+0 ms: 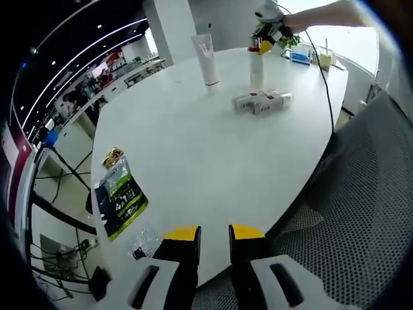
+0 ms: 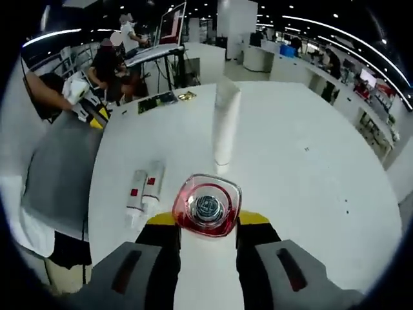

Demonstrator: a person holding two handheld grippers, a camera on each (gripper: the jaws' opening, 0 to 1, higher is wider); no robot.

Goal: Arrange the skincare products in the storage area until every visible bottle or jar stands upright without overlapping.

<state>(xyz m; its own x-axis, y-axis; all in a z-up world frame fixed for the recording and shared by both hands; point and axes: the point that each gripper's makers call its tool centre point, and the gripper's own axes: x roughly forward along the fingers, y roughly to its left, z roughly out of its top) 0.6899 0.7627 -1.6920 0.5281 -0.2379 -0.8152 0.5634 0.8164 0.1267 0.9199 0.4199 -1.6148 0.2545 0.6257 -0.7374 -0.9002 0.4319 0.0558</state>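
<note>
Fingers of the right gripper clamp an upright red-capped bottle below its cap, beside the standing tube; probably rigid and slick. Left gripper fingers apart, empty.

The right gripper is clamping a white bottle with a clear red-tinted cap. Beyond it a tall white tube is standing upright mid-table; two small white red-marked tubes are lying near the left edge.
</note>
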